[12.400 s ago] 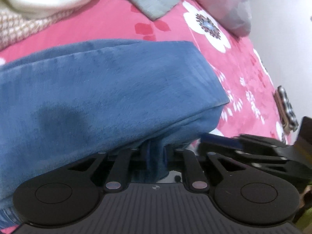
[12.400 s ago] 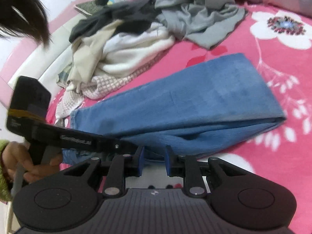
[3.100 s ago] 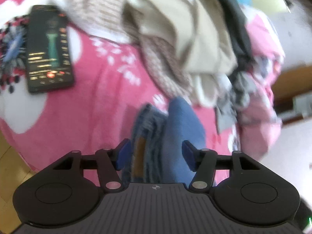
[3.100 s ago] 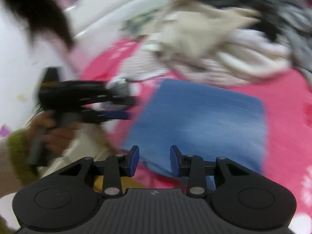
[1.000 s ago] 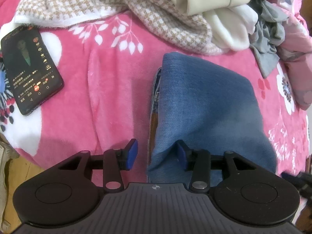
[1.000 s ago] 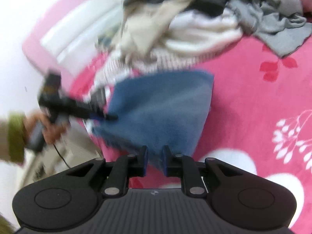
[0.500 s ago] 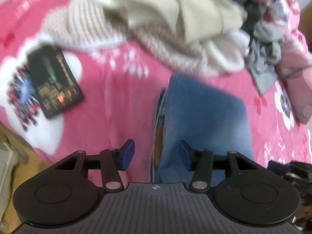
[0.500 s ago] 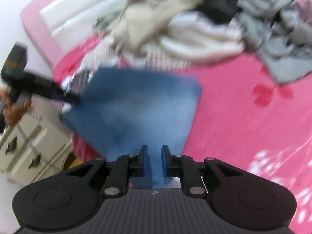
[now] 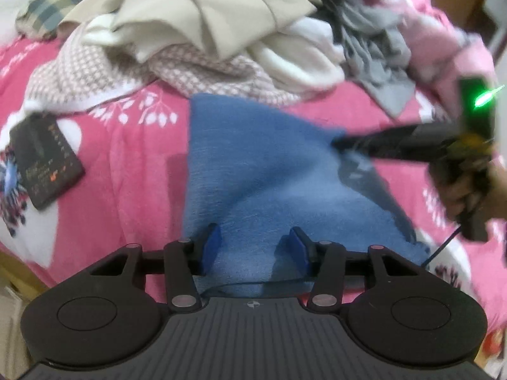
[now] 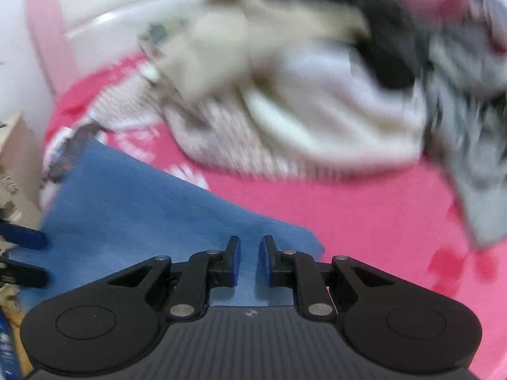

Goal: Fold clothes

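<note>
On the pink bed [image 9: 104, 145], the big pile of loose clothes [image 9: 202, 25] sits at the far side, and the blue jeans [image 9: 263, 171] lie folded into a thick pad at the near edge. Your left hand-held gripper [image 9: 253, 248] is wide open, with the near edge of the jeans between its pads but not pinched. Your right hand-held gripper [image 10: 250, 261] is almost closed, and blue cloth fills the thin gap, so you look to be holding the jeans' right corner there.

To do this well, keep the layers stacked flat and lined up. Move slowly, because the pad is heavy and floppy and a one-sided hold lets it sag or open. Lay it down flat before you let go.

The left view shows a black phone [image 9: 44, 163] lying on the bed to the left of the jeans, and your hand [image 9: 465, 190] on the right tool. The right view is blurry, but it shows the white headboard [image 10: 126, 9] at the far left.
</note>
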Demonstrator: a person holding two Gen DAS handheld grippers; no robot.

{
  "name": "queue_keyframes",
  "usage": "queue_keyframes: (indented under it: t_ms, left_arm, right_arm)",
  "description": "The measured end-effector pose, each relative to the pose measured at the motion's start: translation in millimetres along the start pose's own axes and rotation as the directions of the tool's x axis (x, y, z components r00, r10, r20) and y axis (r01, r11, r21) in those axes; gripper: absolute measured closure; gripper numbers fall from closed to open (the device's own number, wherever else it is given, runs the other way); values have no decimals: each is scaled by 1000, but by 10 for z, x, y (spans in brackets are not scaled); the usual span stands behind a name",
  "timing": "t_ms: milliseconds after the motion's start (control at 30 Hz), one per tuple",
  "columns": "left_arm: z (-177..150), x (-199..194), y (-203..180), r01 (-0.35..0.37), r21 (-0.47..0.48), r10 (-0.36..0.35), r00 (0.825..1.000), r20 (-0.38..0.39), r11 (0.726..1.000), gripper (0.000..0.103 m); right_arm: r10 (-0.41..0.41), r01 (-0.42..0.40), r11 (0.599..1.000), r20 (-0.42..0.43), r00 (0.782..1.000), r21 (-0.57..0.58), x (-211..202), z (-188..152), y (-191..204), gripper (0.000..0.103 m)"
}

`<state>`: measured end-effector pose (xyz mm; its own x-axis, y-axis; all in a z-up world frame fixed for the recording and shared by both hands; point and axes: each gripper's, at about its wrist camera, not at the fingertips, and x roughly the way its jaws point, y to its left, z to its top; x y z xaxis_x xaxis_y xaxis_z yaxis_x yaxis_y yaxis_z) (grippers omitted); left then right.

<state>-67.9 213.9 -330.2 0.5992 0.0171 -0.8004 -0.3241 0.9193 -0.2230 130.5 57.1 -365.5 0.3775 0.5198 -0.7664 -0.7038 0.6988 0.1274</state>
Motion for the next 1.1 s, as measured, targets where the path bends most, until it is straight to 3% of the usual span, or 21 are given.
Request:
queue_keyframes:
  t_ms: [133,233,333,367,633,967,1100]
  left_arm:
    - [-54,-18,-20,-2,-9,2,1000,21,1000,54]
    - [-120,-62,-9,9,-9,-9,999,38,1000,54]
    - [-151,-61,-17,9,18,-10,998,58,1000,54]
    - [-158,-58,-6,14,18,-15,998,63,1000,54]
    - [-178,-50,77,39,34,-42,994,97,999,54]
    - [-198,-19,92,47,76,-57,990,129,996,53]
    - [-140,31,167,78,52,-84,990,112,996,53]
  right_arm:
    - [-45,43,999,-43,998,-32,-58,202,124,89]
    - [92,-88,992,46,995,-91,-355,354,360,89]
    - [268,-252,951,68,961,-182,-383,450,636,89]
    - [293,-276,941,64,954,-198,-349,464,704,89]
    - [257,-255,942,-17,966,-217,246,442,1077,93]
    - [154,-138,957,46,987,-254,171,507,1140,93]
    - [107,-85,961,72,992,-263,161,536,1144,93]
